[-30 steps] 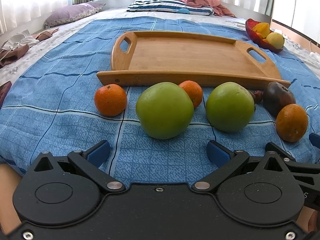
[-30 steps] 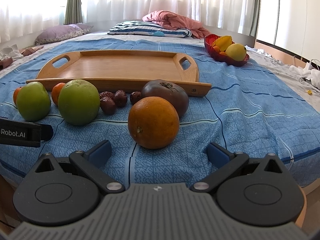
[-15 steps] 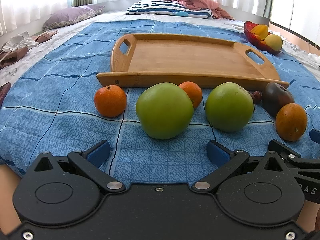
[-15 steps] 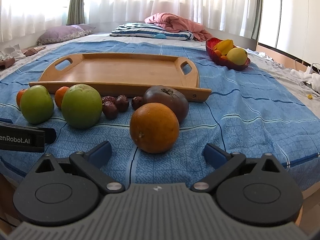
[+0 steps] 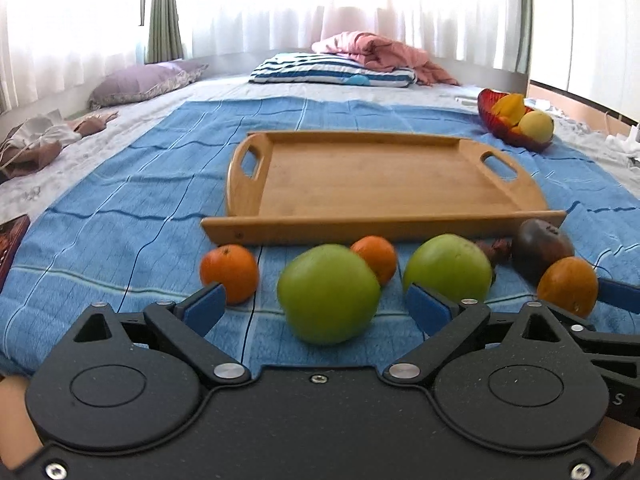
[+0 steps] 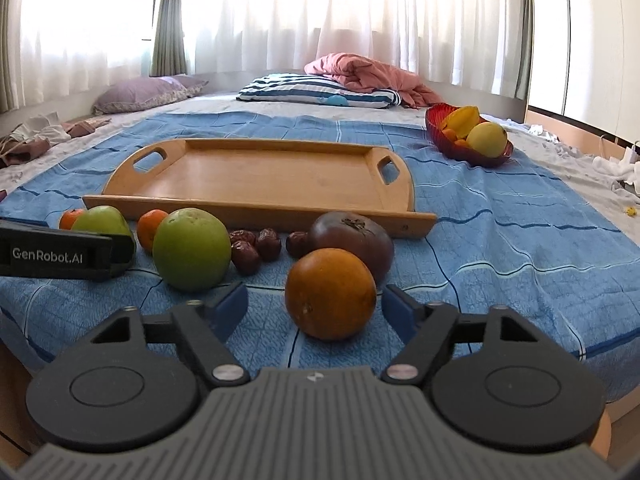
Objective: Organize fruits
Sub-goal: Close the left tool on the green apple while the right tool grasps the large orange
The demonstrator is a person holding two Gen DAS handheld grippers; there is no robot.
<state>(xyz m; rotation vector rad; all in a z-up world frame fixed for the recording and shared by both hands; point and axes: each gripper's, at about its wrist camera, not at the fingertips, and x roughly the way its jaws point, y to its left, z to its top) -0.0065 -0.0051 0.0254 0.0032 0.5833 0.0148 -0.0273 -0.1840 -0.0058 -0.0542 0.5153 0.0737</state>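
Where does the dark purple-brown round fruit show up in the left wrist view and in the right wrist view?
Left wrist view: the dark purple-brown round fruit sits far right, just behind the larger orange.
Right wrist view: it sits near centre, right behind that orange, which lies ahead of the right gripper.
Shared landmark: the empty wooden tray with cut-out handles, directly behind the fruit row in both.

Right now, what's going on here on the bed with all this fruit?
A person holds a gripper in each hand over fruit lined up in front of an empty wooden tray. The left gripper brackets a green apple; the right gripper brackets a large orange. Both sets of jaws have just been closing, but neither pad touches its fruit yet. Nothing has been lifted.
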